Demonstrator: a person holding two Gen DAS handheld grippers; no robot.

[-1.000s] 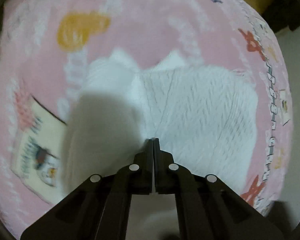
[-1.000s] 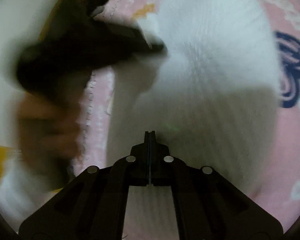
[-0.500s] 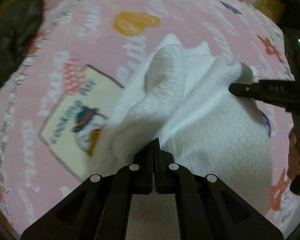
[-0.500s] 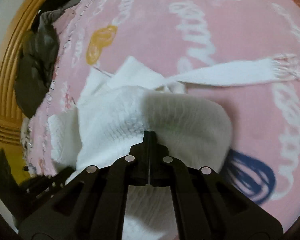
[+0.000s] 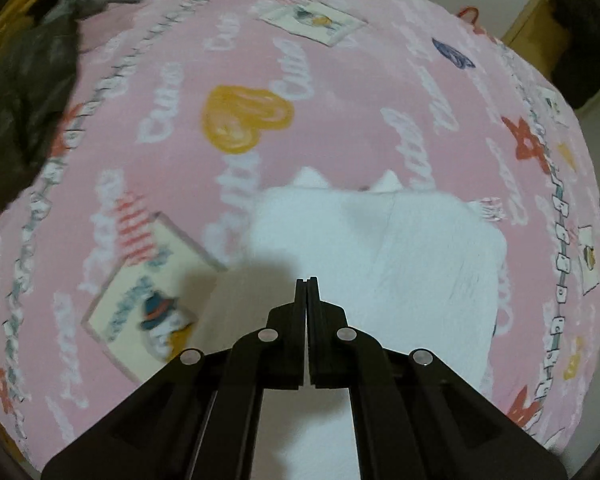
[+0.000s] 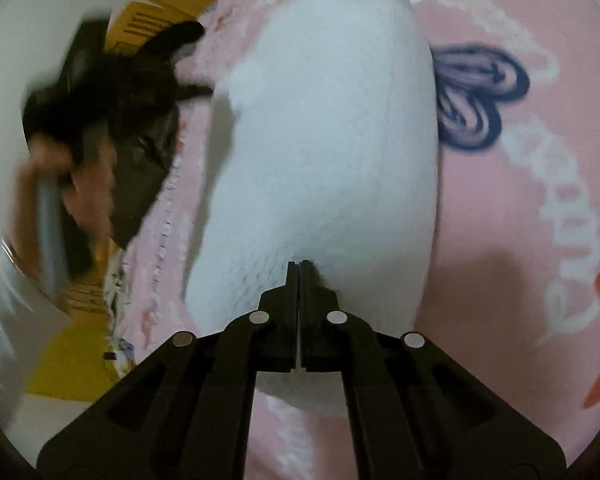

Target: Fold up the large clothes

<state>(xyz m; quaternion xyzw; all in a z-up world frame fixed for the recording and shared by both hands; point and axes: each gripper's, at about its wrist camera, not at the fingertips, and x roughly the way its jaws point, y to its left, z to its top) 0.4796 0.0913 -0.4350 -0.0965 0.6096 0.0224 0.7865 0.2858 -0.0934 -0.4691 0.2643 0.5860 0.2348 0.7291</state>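
Observation:
A white fluffy garment (image 5: 400, 264) lies folded and flat on the pink patterned bedspread (image 5: 340, 80). My left gripper (image 5: 307, 280) hangs shut above the garment's near left part, with no cloth visible between its jaws, and casts a shadow to its left. In the right wrist view the same garment (image 6: 332, 140) stretches away from me. My right gripper (image 6: 299, 263) is shut, its tips at the garment's near end; I cannot see cloth pinched in it. A blurred hand (image 6: 88, 196) at the left holds the other gripper.
A heap of dark clothes (image 5: 24, 92) lies at the bed's far left by the wooden frame, and shows as a dark garment (image 6: 144, 176) in the right wrist view. The bedspread's trimmed edge (image 5: 560, 248) runs down the right, with floor beyond.
Half a second ago the garment was lifted and bunched between both grippers. Now it lies flat and folded. My left gripper has risen above it, and my right gripper has swung across.

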